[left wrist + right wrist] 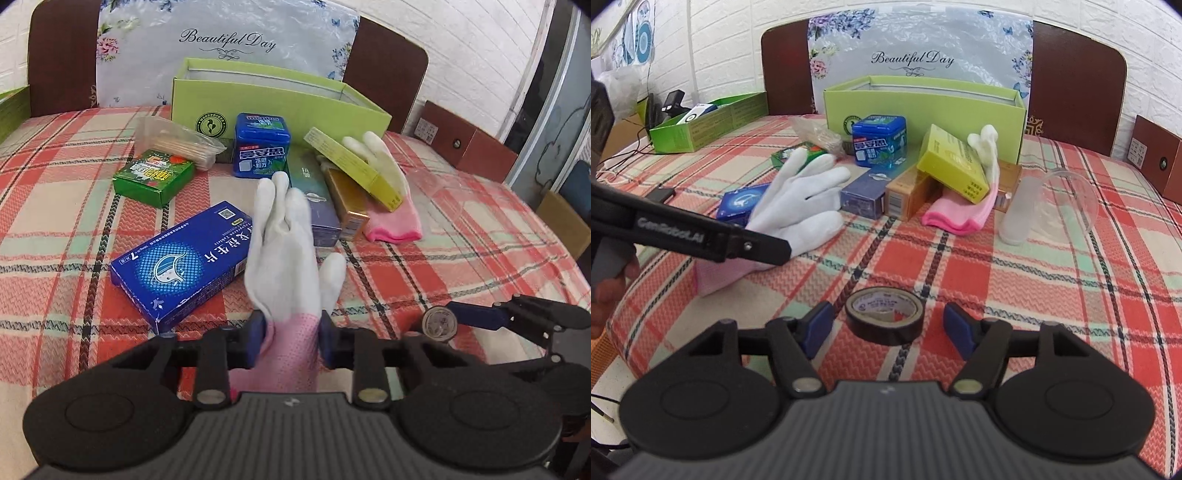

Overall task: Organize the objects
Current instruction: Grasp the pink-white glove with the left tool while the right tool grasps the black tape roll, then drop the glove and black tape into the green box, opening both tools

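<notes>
My left gripper (pixel 291 339) is shut on the pink cuff of a white glove (pixel 284 251), which is lifted off the table; the glove also shows in the right wrist view (pixel 801 206). My right gripper (pixel 886 328) is open, its jaws on either side of a black tape roll (pixel 884 314) that lies flat on the checked cloth. The tape roll and right gripper show at the right of the left wrist view (pixel 439 321). An open green box (pixel 273 99) stands at the back. A second glove (pixel 964 206) lies under a yellow box (pixel 951 164).
Around the table lie a blue medicine box (pixel 181 266), a green carton (pixel 153 177), a blue tin (pixel 260 146), a toothpick bag (pixel 181 142), a purple box (pixel 314 199), a gold box (pixel 347 203) and a clear plastic cup (pixel 1049 203). A green lid tray (pixel 701 123) sits far left.
</notes>
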The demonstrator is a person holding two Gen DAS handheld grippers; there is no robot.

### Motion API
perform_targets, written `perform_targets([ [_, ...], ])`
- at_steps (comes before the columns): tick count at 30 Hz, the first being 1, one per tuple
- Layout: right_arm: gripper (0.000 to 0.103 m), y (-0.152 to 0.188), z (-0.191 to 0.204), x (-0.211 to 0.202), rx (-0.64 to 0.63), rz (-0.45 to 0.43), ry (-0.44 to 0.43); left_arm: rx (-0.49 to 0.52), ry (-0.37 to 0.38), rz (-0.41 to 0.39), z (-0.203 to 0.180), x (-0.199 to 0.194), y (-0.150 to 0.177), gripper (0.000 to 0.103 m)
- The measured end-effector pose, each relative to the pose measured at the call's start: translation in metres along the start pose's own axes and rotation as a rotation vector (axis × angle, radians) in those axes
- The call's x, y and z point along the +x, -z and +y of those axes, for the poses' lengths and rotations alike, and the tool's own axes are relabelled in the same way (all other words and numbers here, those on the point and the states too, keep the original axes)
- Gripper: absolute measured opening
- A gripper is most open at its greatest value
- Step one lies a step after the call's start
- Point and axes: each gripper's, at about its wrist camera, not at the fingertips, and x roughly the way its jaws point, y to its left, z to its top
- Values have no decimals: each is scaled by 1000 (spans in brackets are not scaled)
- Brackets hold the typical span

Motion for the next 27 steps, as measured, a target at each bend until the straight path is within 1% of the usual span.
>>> perform_targets([
  [2,57,0,-1,1,11,6,3,14,-11,-13,-3,0,2,36],
  [3,57,1,-2,2,15,8,4,19,-12,-19,-5,1,3,43],
  [5,55,1,-4,3,20,8,8,5,-16,-34,-5,2,5,44],
  [6,53,1,-3,3,22,6,11,-4,-20,-33,-5,3,4,41],
  [7,49,1,-3,4,24,4,9,-6,-26,-29,-6,3,4,24],
  [8,45,1,-3,3,26,3,4,-9,-25,-22,-5,2,3,13],
  [9,45,1,-3,3,29,2,4,-20,-12,-14,-4,1,2,8],
  [11,45,0,-1,0,22,4,4,-48,-1,-14,-3,-4,0,8],
  [14,45,-3,-1,-8,15,-11,-14,-24,12,-51,-8,-19,-8,8],
  [16,45,-10,-2,-15,12,-35,-22,-7,30,-99,-13,-33,-22,8],
  [19,45,-31,-7,-25,4,-82,-44,3,52,-180,-15,-49,-49,8],
  [21,45,-51,-14,-29,13,-121,-66,-3,66,-229,-14,-56,-72,8],
  [24,45,-84,-23,-33,19,-191,-77,-21,82,-274,-8,-57,-104,8],
  [27,45,-118,-32,-29,6,-248,-73,5,43,-311,-7,-51,-141,8],
])
